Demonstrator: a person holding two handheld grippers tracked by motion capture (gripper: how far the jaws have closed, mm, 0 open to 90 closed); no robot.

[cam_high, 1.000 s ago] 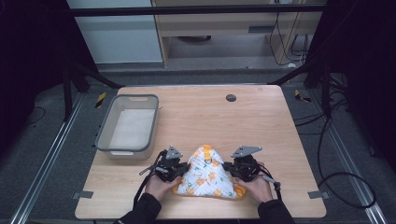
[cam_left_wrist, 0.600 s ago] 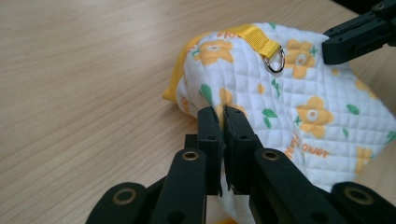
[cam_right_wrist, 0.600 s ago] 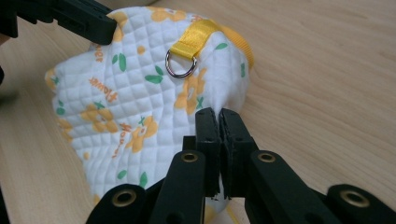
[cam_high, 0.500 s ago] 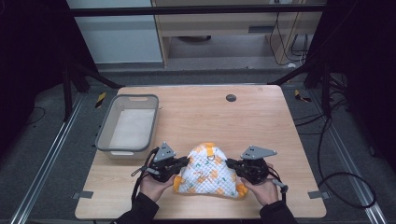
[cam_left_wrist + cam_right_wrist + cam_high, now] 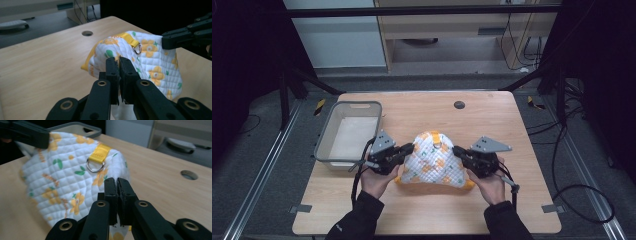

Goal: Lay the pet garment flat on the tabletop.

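A white quilted cloth (image 5: 432, 162) printed with yellow flowers and green leaves hangs over the near middle of the wooden table (image 5: 492, 115). It carries a yellow strap with a metal ring (image 5: 95, 165). My left gripper (image 5: 411, 148) is shut on the cloth's left edge (image 5: 110, 53). At the other side my right gripper (image 5: 456, 150) is shut on its right edge (image 5: 110, 176). The two hold the cloth lifted between them, its lower hem close to the tabletop. The cloth's edge sits pinched between the left gripper's (image 5: 117, 60) black jaws and between the right gripper's (image 5: 117, 180) jaws.
A grey plastic bin (image 5: 349, 131) stands at the left of the table, just beyond my left hand. A round hole (image 5: 459, 105) sits near the table's far edge. Dark floor, cables and metal frame posts surround the table.
Both grippers have risen with the cloth held between them. The cloth has come up off the table and now hangs taller and more spread.
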